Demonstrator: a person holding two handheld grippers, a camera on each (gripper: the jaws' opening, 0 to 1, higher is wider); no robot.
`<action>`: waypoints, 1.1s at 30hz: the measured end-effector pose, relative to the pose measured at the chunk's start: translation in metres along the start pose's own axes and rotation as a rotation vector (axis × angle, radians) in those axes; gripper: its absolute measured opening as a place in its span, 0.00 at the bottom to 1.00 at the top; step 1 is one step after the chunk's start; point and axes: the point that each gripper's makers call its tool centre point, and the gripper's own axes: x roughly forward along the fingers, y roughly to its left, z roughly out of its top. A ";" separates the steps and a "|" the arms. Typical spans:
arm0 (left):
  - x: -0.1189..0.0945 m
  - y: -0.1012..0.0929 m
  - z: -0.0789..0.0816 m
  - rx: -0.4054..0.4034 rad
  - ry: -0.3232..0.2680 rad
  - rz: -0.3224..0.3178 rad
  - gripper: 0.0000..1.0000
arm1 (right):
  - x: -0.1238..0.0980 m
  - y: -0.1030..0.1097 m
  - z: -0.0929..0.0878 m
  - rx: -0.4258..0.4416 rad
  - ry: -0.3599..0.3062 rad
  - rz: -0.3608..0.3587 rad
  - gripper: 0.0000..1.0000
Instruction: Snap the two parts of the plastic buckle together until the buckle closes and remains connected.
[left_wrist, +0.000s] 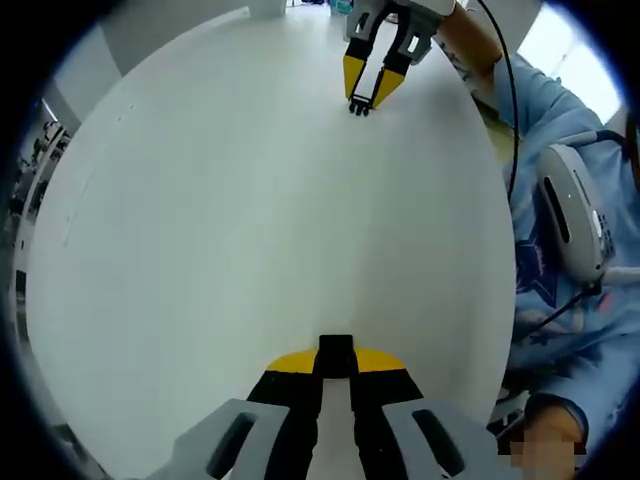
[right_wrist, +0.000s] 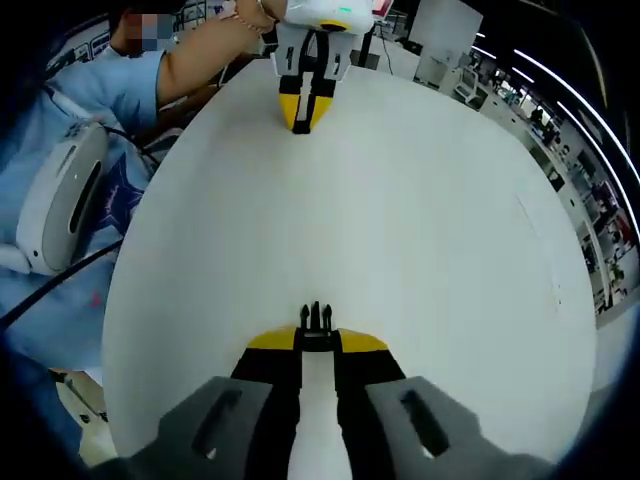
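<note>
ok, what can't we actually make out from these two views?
- Socket half, left gripper view: only its top end clears the left gripper.
- Pronged half, right gripper view: its base is hidden inside the right gripper.
- In each view the far gripper's buckle half is too small for detail.

My two cameras face each other low across the white worktop — each looks along its own tool toward the other tool, well apart; both share that worktop.

Grey tongs with black-and-yellow tips; the person wears a light-blue star-printed shirt.
</note>
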 end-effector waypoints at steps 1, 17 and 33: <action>0.000 0.000 0.000 -0.005 -0.002 -0.003 0.09 | 0.000 0.001 0.001 -0.001 0.000 0.001 0.11; 0.001 0.000 0.007 0.042 0.006 -0.015 0.09 | 0.003 0.006 0.004 0.038 -0.009 0.028 0.11; 0.007 -0.001 0.040 0.079 -0.079 -0.013 0.09 | 0.006 0.011 0.010 0.046 -0.025 0.028 0.11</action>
